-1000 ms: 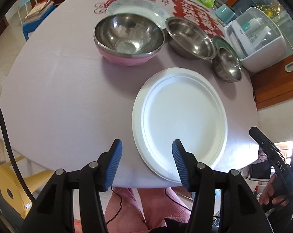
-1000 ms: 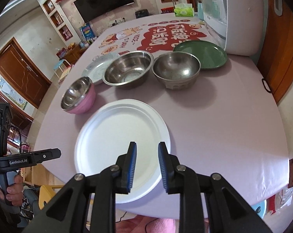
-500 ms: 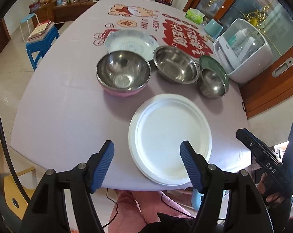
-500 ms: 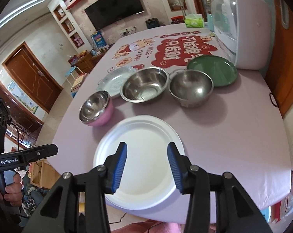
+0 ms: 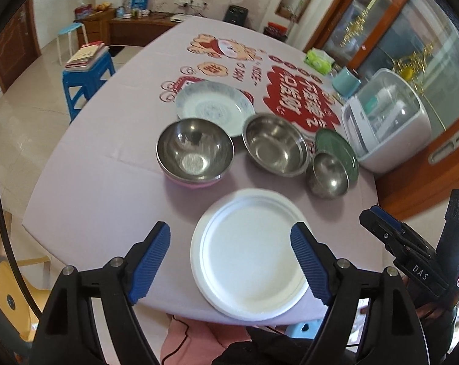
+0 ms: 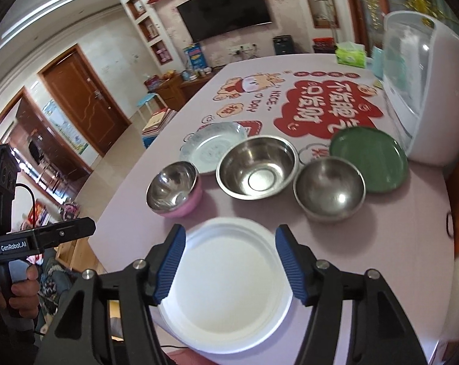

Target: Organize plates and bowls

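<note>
A white plate lies at the table's near edge. Behind it stand a pink-sided steel bowl, a wide steel bowl and a small steel bowl. A patterned plate and a green plate lie further back. My left gripper is open and empty above the white plate's near edge. My right gripper is open and empty above the same plate.
A white domed appliance stands at the table's right edge. A tissue pack and teal cup sit at the back. A blue stool with books stands left of the table.
Both grippers opened wider and pulled up and back from the table. The dishes have not moved.
</note>
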Motion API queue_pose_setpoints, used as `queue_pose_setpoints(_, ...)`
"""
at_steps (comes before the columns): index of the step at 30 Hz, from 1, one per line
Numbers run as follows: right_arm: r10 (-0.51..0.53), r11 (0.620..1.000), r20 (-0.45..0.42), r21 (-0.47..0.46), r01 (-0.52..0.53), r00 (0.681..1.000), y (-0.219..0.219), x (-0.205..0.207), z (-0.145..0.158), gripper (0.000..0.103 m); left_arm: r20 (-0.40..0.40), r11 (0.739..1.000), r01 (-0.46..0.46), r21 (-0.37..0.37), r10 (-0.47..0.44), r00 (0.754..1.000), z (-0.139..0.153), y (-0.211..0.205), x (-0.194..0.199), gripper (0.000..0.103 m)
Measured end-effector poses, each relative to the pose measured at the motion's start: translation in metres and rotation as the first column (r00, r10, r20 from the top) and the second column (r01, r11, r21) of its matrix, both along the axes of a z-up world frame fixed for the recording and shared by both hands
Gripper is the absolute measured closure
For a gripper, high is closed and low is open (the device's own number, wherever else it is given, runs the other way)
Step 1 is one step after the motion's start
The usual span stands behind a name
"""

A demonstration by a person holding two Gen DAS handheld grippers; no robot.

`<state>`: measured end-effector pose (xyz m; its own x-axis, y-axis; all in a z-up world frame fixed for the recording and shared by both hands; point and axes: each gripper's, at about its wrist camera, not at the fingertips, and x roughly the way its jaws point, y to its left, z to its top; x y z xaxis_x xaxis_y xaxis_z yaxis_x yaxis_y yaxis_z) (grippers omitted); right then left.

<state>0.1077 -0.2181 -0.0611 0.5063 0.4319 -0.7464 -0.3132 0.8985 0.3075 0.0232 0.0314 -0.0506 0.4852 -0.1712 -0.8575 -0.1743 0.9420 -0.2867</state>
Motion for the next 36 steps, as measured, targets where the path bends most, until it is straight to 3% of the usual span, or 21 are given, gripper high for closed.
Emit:
queue_pose_setpoints(9, 0.109, 0.994, 0.006, -0.026, -0.108, 0.994, 0.006, 0.054, 0.023, 0.027, -0.001, 0.994, -0.109, 0.022, 0.109, 0.994, 0.013, 0.014, 0.011, 0.019)
queue_pose_setpoints(13, 0.11, 0.992, 0.002, -0.055, -0.11, 0.994, 0.011, 0.079, 0.034, 0.024, -0.01, 0.988, -0.151, 0.026, 0.151, 0.988, 0.018, 0.026, 0.021, 0.019)
queue_pose_setpoints(25, 0.167, 0.982, -0.024, -0.091, -0.168, 0.986, 0.04, 0.171, 0.065, 0.014, -0.006, 0.978, -0.202, 0.041, 0.203, 0.979, 0.028, 0.066, 0.082, 0.019)
queue_pose_setpoints(30, 0.189, 0.977, -0.057, -0.095, -0.193, 0.98, 0.057, 0.206, 0.058, 0.014, 0.008, 0.98, -0.198, 0.033, 0.198, 0.98, 0.026, 0.081, 0.113, 0.019)
queue_pose_setpoints(36, 0.185, 0.979, -0.136, -0.065, -0.195, 0.973, 0.073, 0.25, 0.029, 0.014, 0.011, 0.984, -0.178, 0.028, 0.178, 0.984, 0.011, 0.095, 0.149, 0.019)
